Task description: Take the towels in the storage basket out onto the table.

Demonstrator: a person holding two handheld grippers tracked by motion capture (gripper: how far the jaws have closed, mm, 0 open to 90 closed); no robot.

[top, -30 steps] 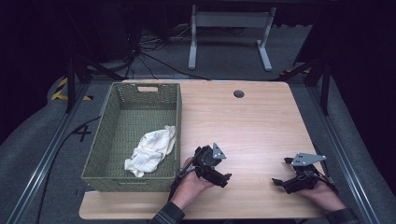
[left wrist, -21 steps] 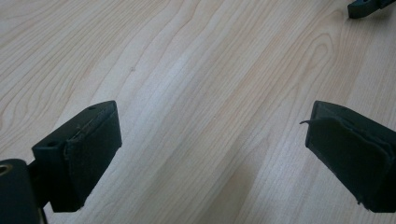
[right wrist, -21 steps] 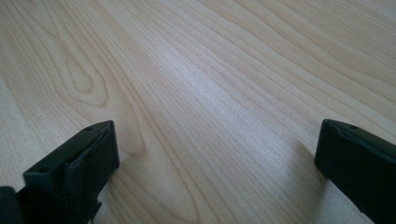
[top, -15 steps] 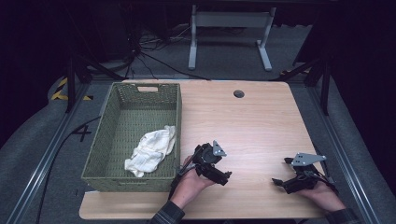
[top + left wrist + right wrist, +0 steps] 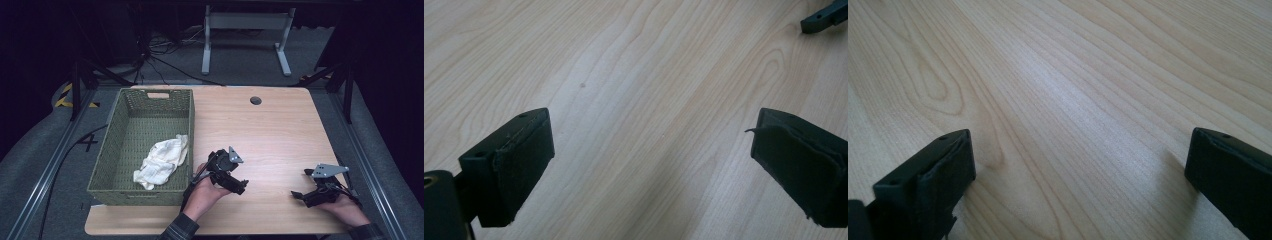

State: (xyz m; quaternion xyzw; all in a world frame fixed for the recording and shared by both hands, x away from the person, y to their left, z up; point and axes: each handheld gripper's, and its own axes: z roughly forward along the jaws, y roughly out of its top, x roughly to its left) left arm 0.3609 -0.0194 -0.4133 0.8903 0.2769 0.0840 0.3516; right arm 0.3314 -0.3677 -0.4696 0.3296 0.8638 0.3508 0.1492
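A white cloth (image 5: 162,160) lies crumpled in the green woven basket (image 5: 125,122) on the table's left half. My left gripper (image 5: 240,185) rests low over the wood just right of the basket's near corner, held by a hand, jaws wide apart with bare tabletop between them (image 5: 649,165). My right gripper (image 5: 298,192) lies near the front right edge, also open over bare wood (image 5: 1078,165). A dark tip of the right gripper (image 5: 824,17) shows at the top right of the left gripper view.
The light wooden table (image 5: 270,135) has a round cable hole (image 5: 256,100) near its far edge. A metal stand (image 5: 245,35) and cables sit on the dark floor behind. Rails run along both sides of the table.
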